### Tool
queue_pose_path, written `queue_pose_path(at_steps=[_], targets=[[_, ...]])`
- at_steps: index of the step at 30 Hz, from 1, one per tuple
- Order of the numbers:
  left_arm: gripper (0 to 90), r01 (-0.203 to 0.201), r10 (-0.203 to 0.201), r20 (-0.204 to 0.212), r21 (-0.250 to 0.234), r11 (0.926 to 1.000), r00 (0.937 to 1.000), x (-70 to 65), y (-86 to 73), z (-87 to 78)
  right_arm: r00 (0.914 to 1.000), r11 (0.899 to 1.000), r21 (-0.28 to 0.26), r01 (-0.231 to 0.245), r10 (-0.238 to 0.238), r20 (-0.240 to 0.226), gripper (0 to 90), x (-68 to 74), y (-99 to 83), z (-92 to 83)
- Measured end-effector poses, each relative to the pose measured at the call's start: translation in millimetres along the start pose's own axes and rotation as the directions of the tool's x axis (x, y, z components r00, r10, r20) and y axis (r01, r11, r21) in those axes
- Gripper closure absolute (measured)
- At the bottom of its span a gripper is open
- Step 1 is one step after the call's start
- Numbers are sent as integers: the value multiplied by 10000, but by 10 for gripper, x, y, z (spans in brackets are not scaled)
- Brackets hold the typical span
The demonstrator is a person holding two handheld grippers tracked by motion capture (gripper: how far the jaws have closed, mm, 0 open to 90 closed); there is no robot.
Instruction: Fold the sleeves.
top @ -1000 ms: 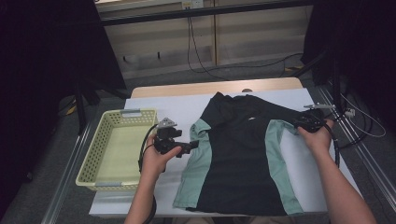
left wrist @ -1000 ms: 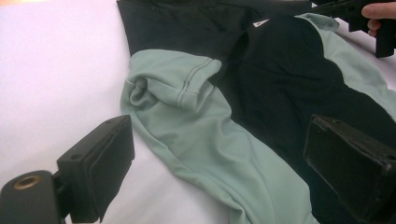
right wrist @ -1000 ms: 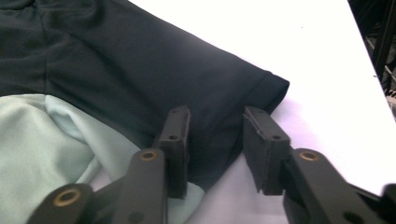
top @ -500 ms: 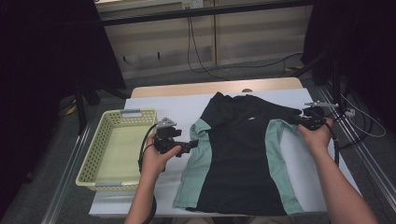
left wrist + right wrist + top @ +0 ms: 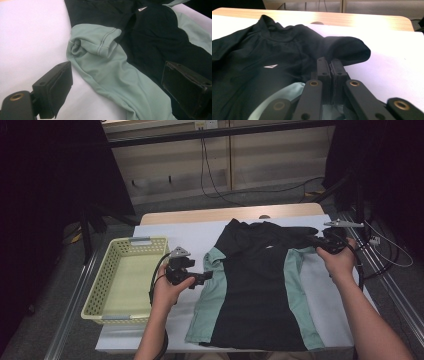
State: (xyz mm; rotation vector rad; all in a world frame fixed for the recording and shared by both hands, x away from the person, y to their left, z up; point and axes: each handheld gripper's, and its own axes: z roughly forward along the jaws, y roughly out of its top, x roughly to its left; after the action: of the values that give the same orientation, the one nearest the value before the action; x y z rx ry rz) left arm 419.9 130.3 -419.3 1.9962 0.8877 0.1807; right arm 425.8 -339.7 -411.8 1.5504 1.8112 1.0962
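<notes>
A black shirt with pale green side panels lies flat on the white-covered table, collar toward the far side. My left gripper hovers open just left of the shirt's left green panel. In the left gripper view its jaws stand wide apart on either side of the crumpled green sleeve, touching nothing. My right gripper is at the shirt's far right shoulder. In the right gripper view its jaws are pressed together on the black sleeve, which folds back over them.
A pale yellow plastic basket with nothing inside stands on the table's left part, close to my left hand. Bare wood shows along the far edge. Cables hang off the right side near a metal rail.
My right gripper has edged slightly toward the far side and inward, carrying the black sleeve. The left gripper has hardly moved.
</notes>
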Motion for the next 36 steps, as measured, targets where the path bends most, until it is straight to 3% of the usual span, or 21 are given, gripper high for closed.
queue_pose_path(at_steps=[16, 19, 36], targets=[[101, -77, 77, -15, 75, 9999, 10000, -29, 12, 10, 9982, 9991, -196, 373, -381, -456, 886, 212, 83, -7], [107, -286, 289, -114, 240, 9993, 9995, -34, 8, 18, 9974, 9984, -246, 509, -521, -497, 886, 257, 88, 6], [106, -263, 267, -132, 254, 9993, 9996, -32, -2, 16, 9882, 9937, -148, 1113, -1123, -1043, 885, 503, 67, 124]])
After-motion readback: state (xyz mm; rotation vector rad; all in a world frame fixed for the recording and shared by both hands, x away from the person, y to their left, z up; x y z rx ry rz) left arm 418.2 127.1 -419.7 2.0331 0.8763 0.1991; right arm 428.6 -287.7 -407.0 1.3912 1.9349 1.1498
